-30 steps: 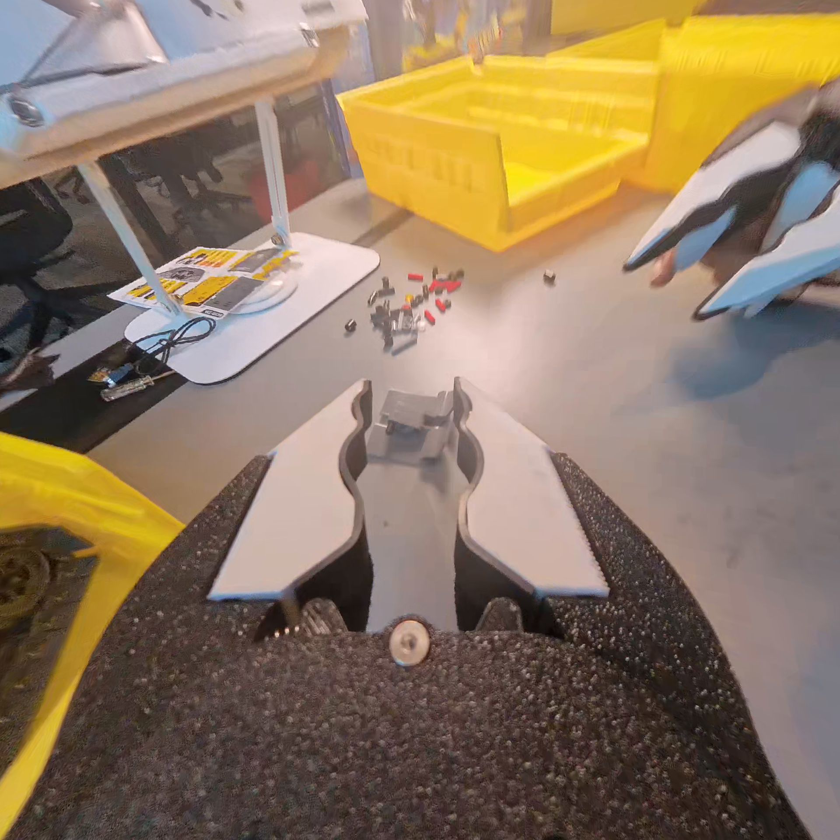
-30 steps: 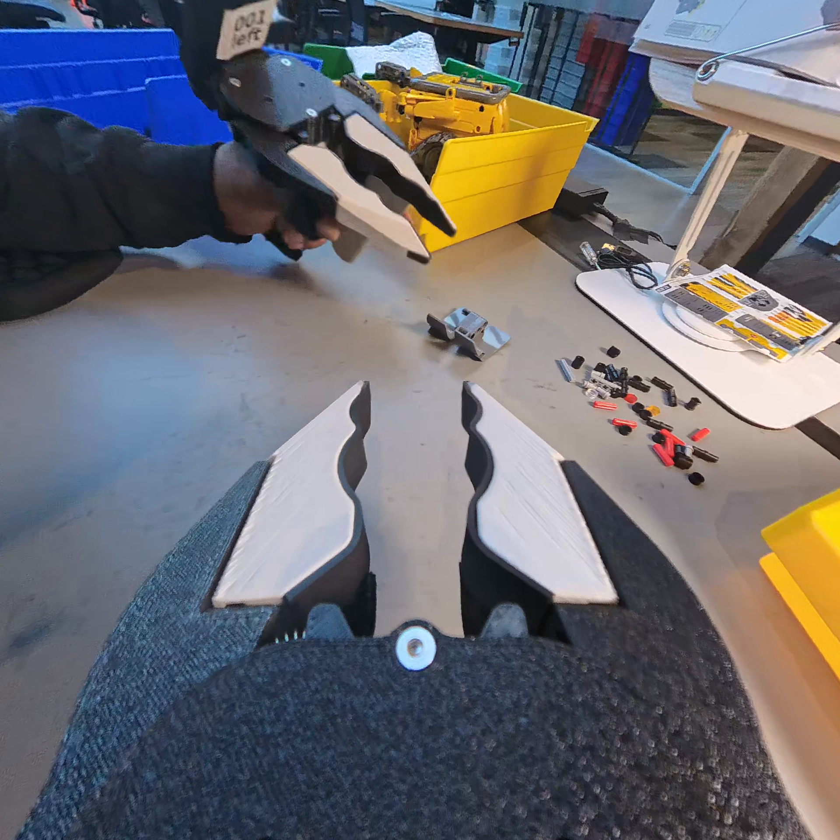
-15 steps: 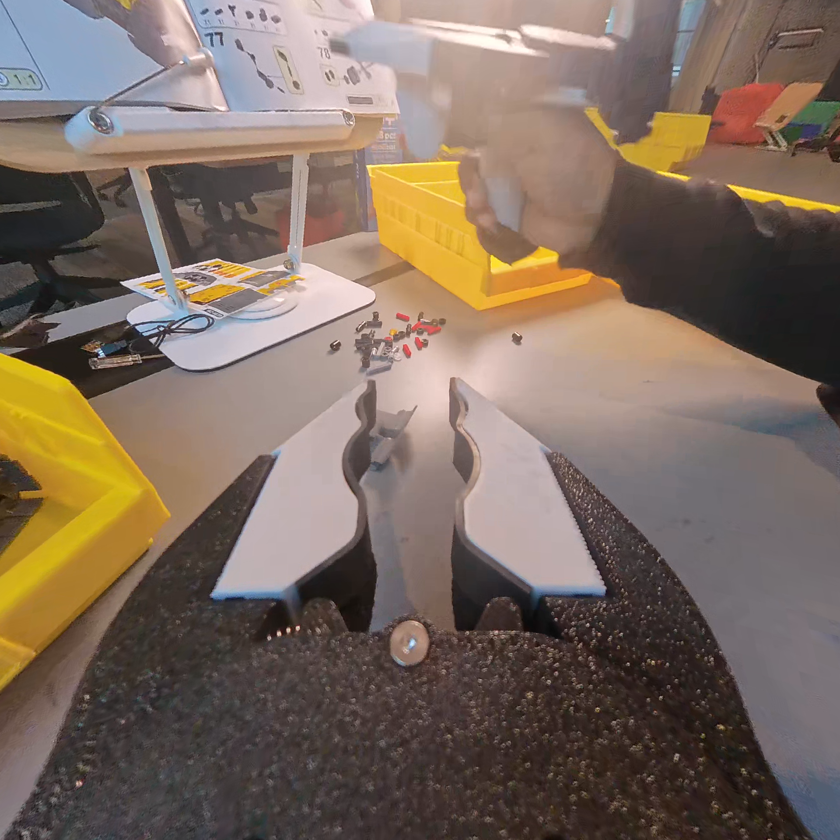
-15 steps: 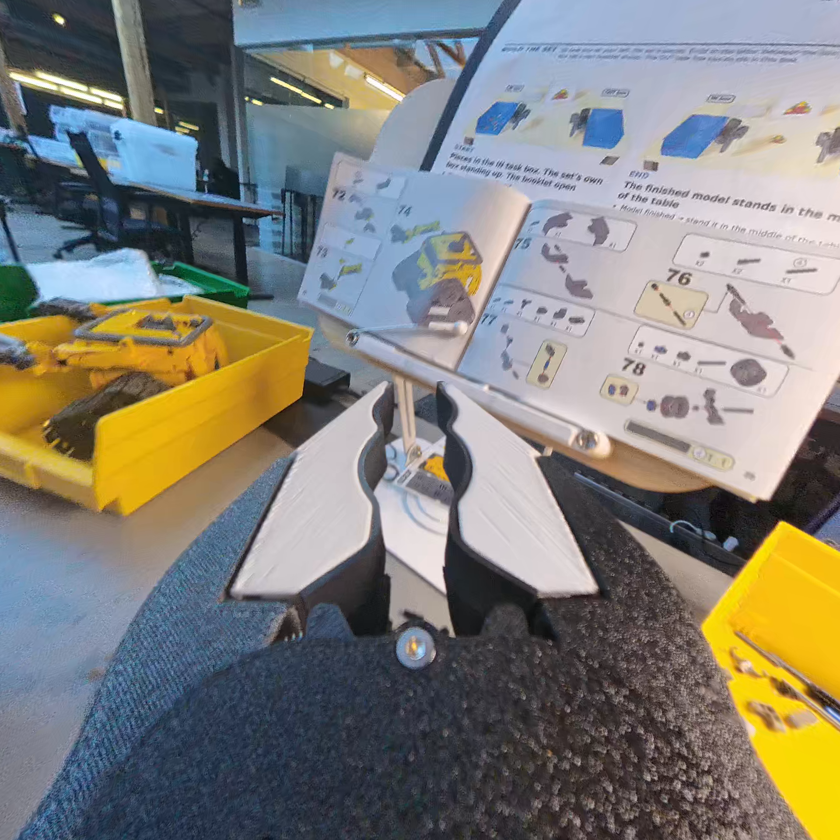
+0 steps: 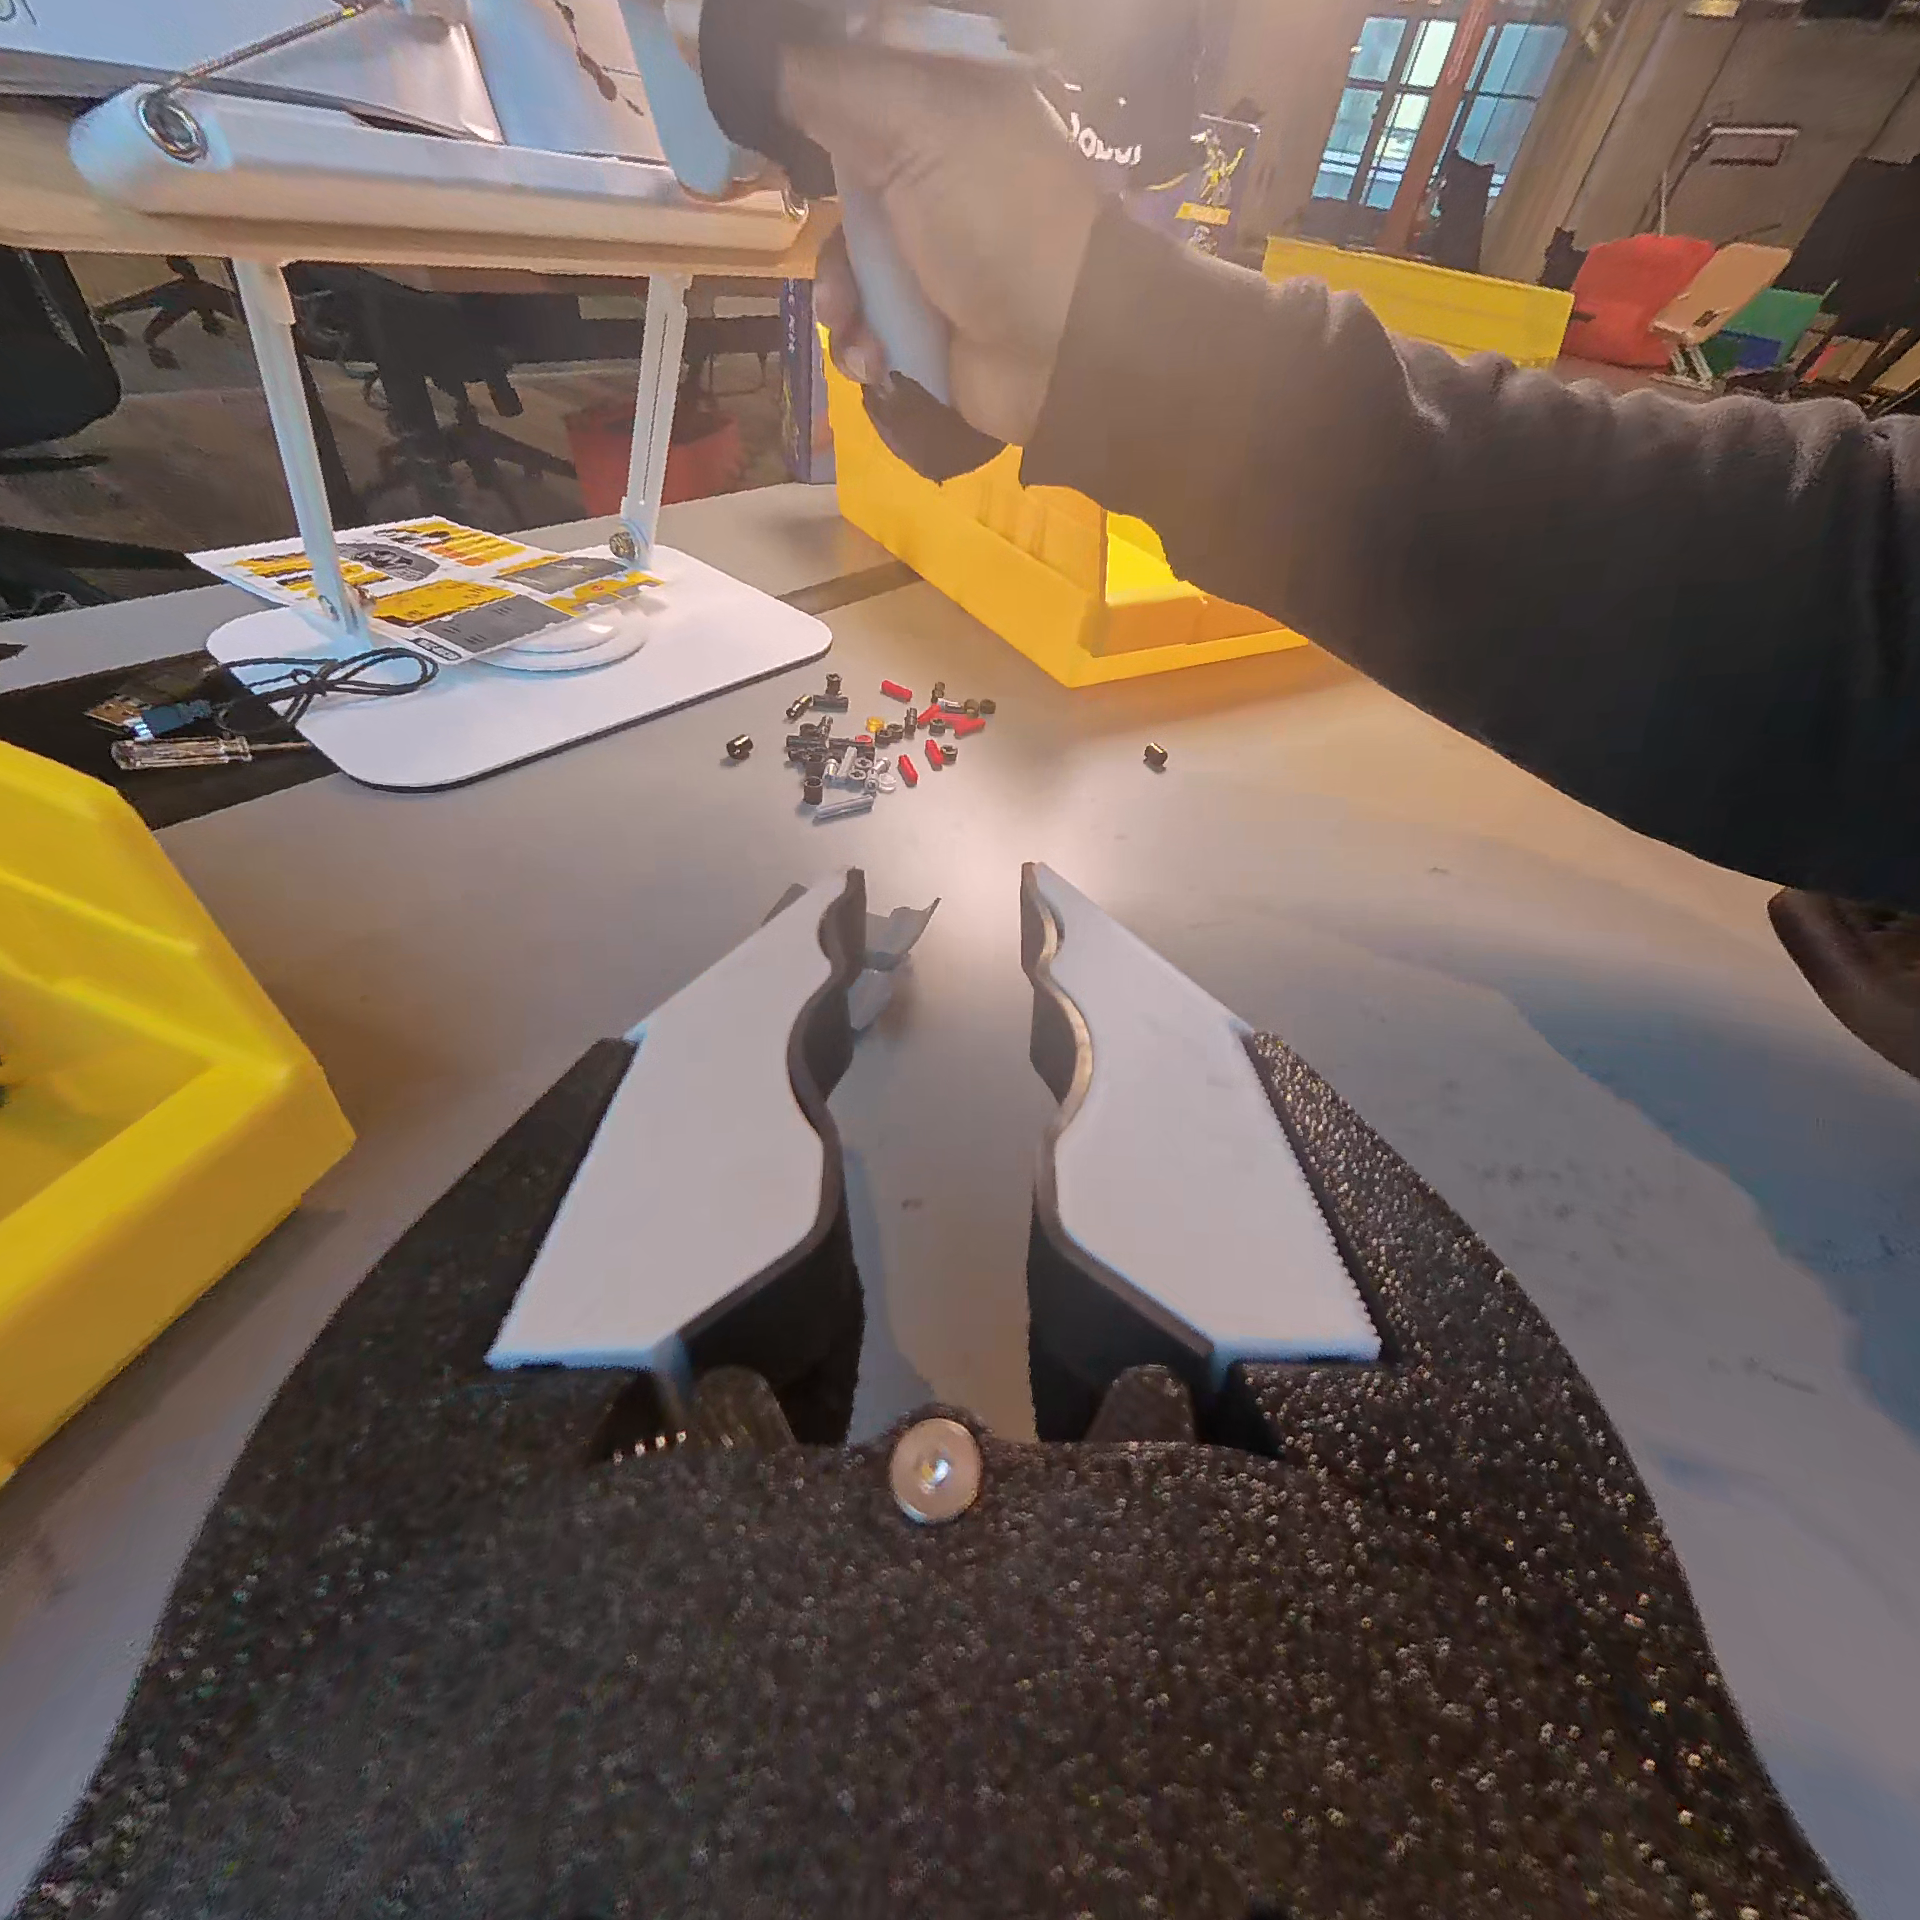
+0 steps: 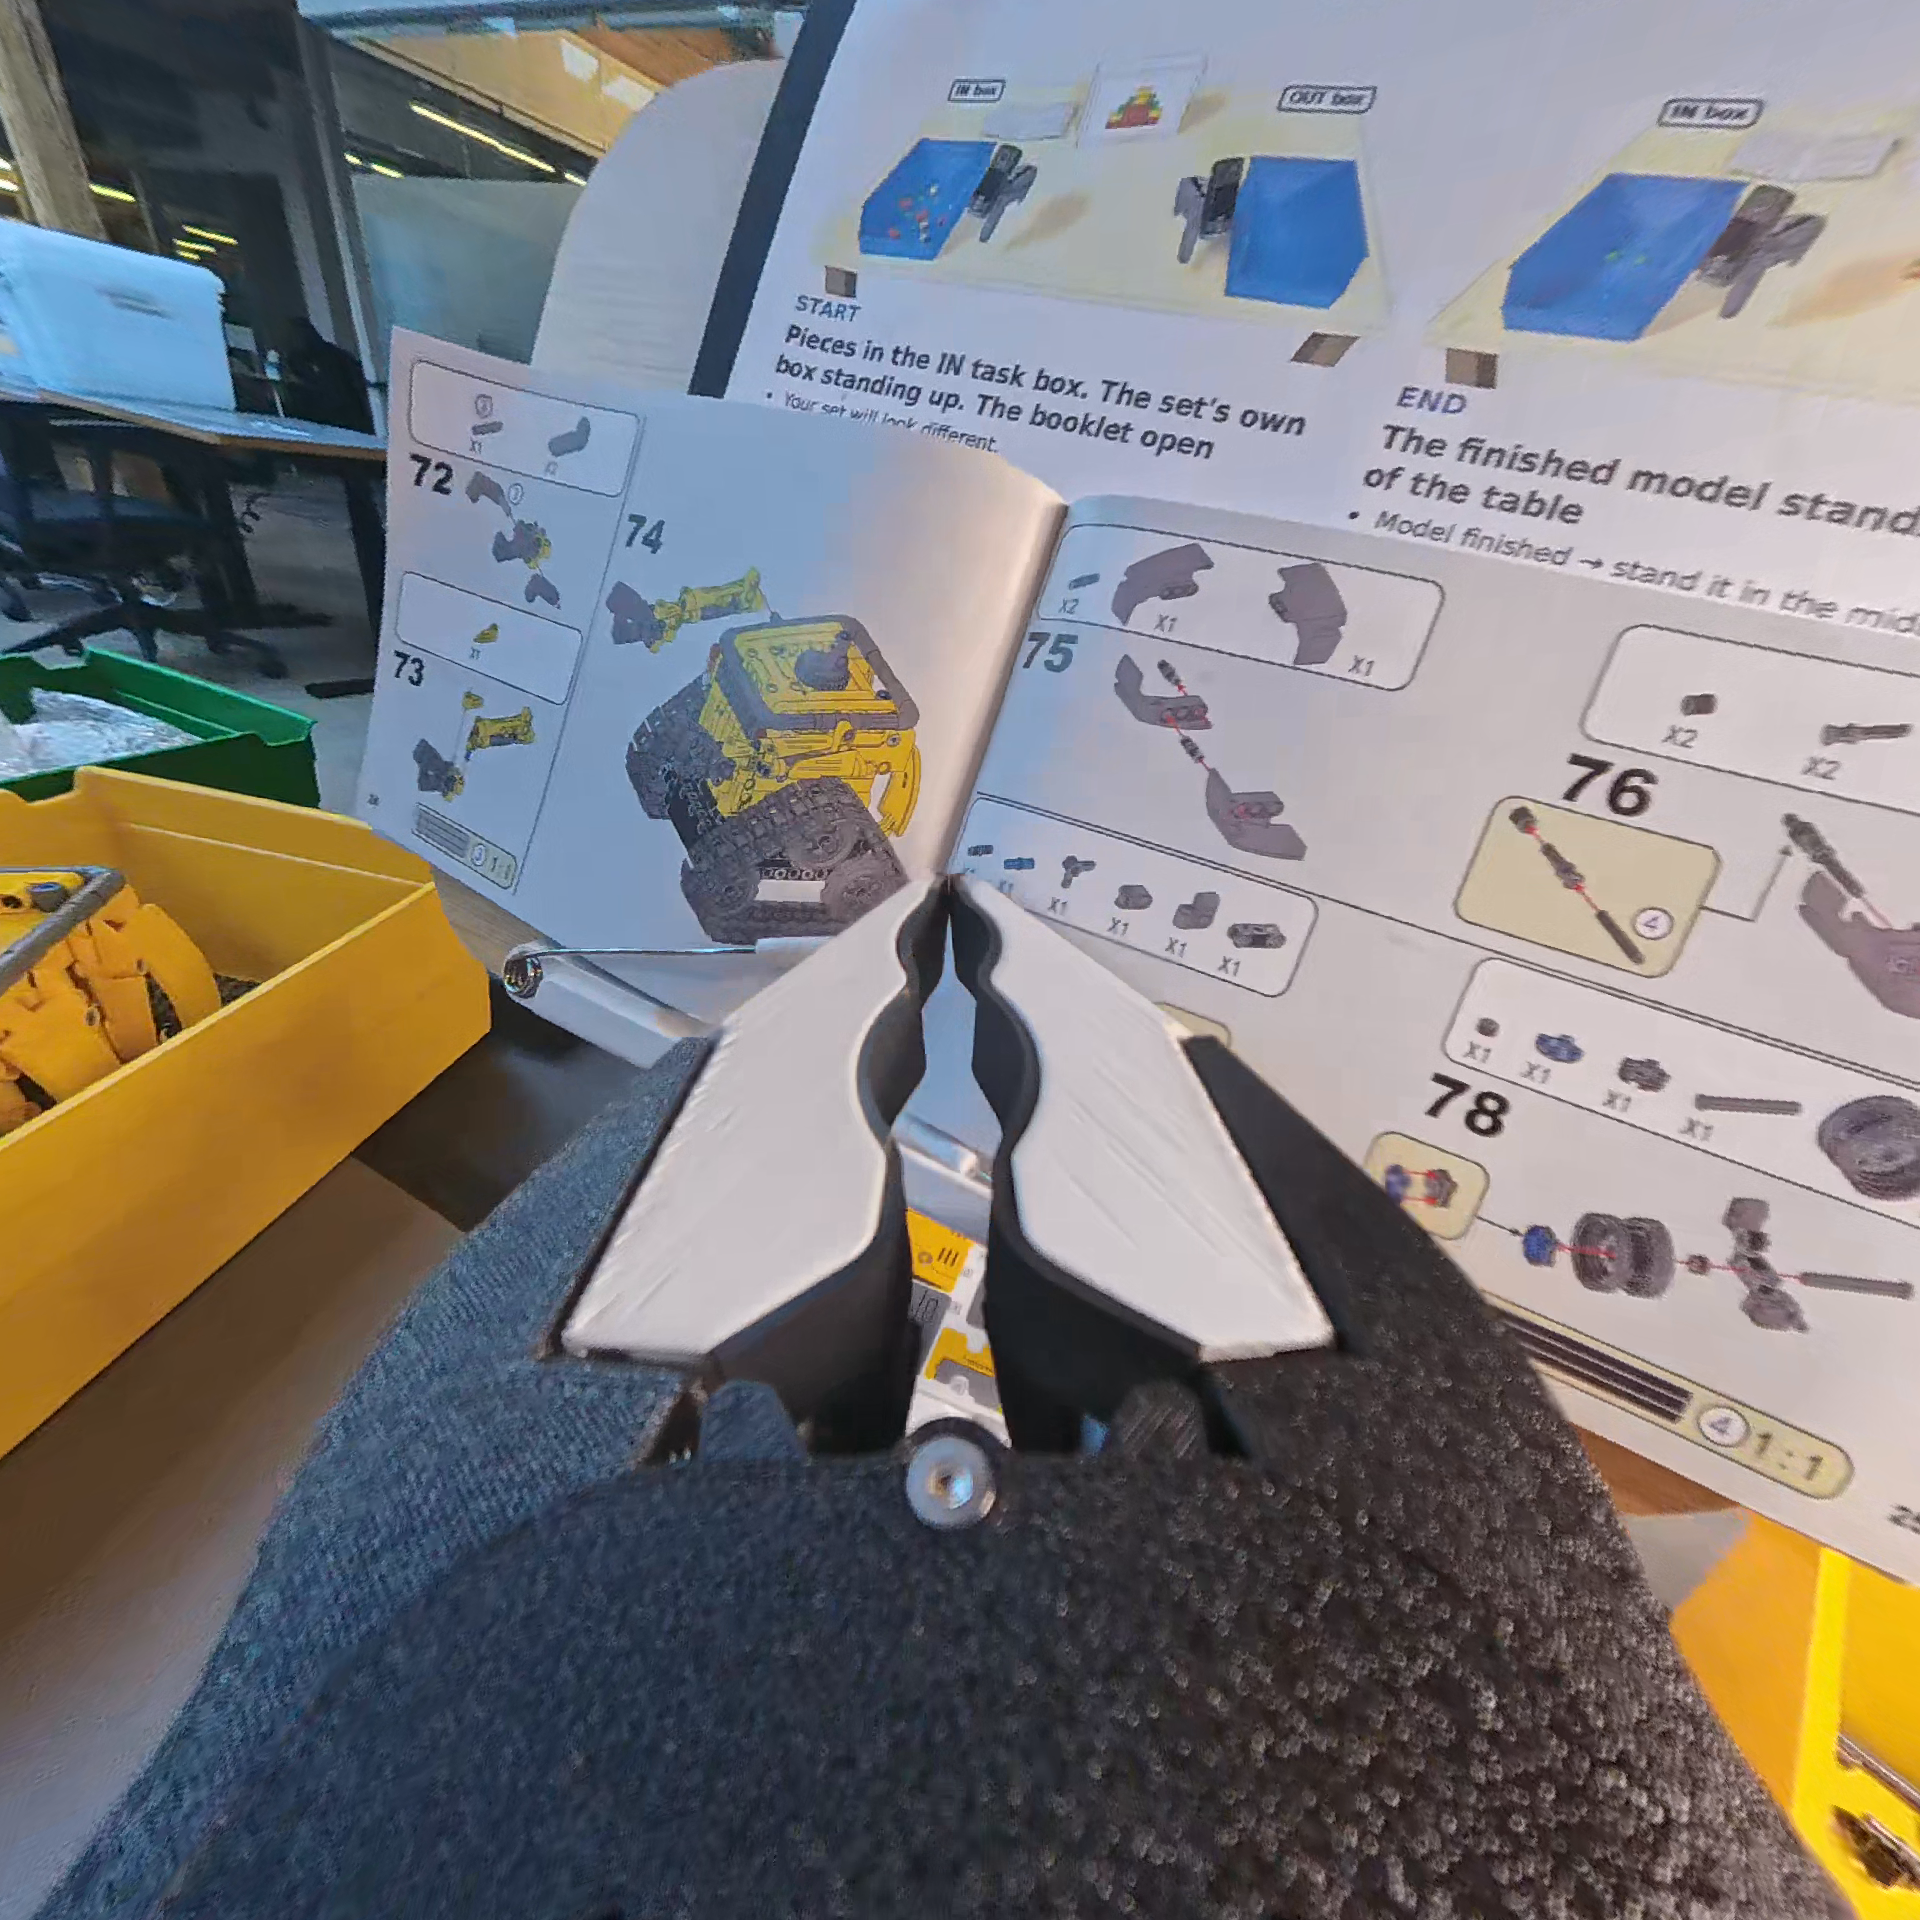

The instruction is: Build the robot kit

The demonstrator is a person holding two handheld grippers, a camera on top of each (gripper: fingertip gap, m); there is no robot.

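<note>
Left tool point(image 5: 940, 883) spread wide, small grey angled plastic piece point(image 5: 891, 940) against its left finger on grey table point(image 5: 1351, 1039), right tool point(image 6: 948, 891) pinched closed, tips at open paper instruction booklet point(image 6: 831, 644) on white stand point(image 5: 582, 665)

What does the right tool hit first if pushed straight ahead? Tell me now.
The right tool, tips nearly touching, points at the open white instruction booklet on its stand. It would probably meet the page near the centre fold first, though depth is unclear.

Grey part point(image 5: 891, 940) half hidden behind left hand-held gripper point(image 5: 940, 894) finger, booklet point(image 6: 1299, 831) cut off at right edge, small loose pieces point(image 5: 873, 743) too small to be identified
</note>
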